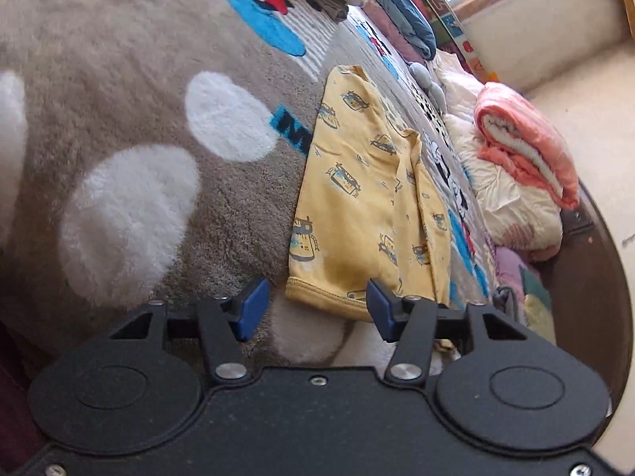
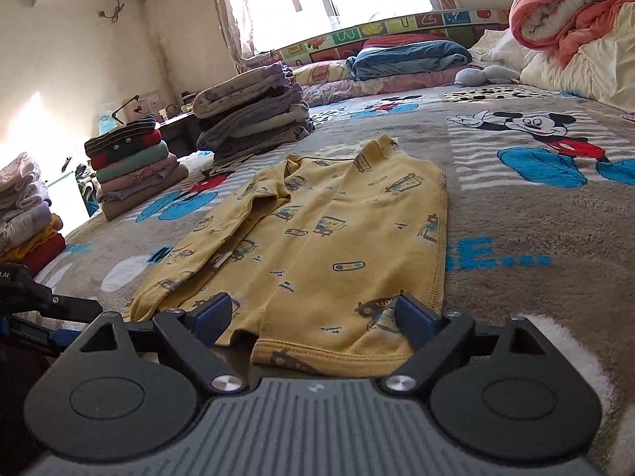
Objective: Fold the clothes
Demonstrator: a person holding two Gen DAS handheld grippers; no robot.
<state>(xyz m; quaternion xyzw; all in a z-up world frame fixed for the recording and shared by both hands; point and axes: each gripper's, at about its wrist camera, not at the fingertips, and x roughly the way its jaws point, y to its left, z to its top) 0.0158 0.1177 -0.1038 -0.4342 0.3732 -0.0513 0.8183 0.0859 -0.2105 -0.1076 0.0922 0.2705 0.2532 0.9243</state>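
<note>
A yellow long-sleeved shirt (image 1: 357, 198) with small printed vehicles lies flat on a grey cartoon-print blanket (image 1: 119, 79). One sleeve is folded in over its body. In the left wrist view my left gripper (image 1: 315, 309) hovers at the shirt's bottom hem corner. Its blue pads are apart and the hem edge lies between them untouched. In the right wrist view the shirt (image 2: 337, 230) stretches away from my right gripper (image 2: 315, 317). That gripper's jaws stand wide at either side of the near hem, without pressing on the cloth.
Stacks of folded clothes stand at the back left: a grey pile (image 2: 254, 119), a striped-topped pile (image 2: 131, 166) and one at the edge (image 2: 24, 206). A rolled pink blanket (image 2: 575, 12) lies on white bedding at the right. The bed (image 1: 587, 238) drops off to the floor.
</note>
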